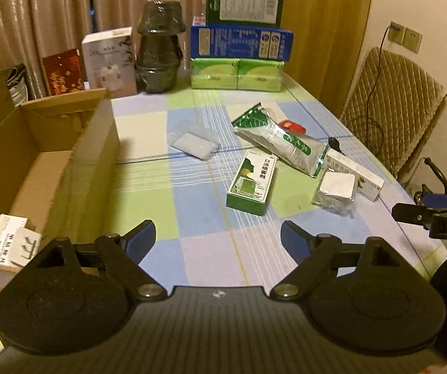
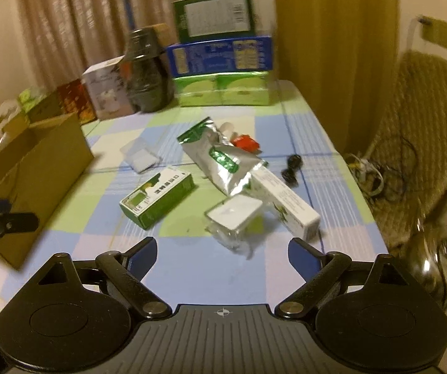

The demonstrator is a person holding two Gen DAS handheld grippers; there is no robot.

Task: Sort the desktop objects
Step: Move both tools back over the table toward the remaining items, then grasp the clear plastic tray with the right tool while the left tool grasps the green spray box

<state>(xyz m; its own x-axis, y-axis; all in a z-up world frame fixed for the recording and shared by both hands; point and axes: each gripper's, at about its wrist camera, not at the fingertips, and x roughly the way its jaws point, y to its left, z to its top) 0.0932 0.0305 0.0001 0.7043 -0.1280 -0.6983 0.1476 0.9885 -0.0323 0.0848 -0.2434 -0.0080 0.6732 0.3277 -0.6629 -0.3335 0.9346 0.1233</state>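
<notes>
Loose items lie on the checked tablecloth: a green medicine box (image 1: 251, 182) (image 2: 158, 198), a silver-green foil pouch (image 1: 281, 141) (image 2: 223, 159), a white square in clear wrap (image 1: 337, 188) (image 2: 234, 213), a long white box (image 1: 355, 174) (image 2: 285, 202), a clear flat packet (image 1: 192, 143) (image 2: 140, 155), a red item (image 1: 292, 126) (image 2: 246, 143) and a small black object (image 2: 292, 170). My left gripper (image 1: 218, 243) is open and empty, near the cardboard box (image 1: 52, 155) (image 2: 36, 168). My right gripper (image 2: 222, 254) is open and empty, just short of the wrapped square.
The cardboard box holds a white-green carton (image 1: 8, 238). Stacked green and blue boxes (image 1: 239, 43), a dark wrapped pot stack (image 1: 159, 46) and a white carton (image 1: 109, 62) line the table's far edge. A padded chair (image 1: 391, 106) stands at the right.
</notes>
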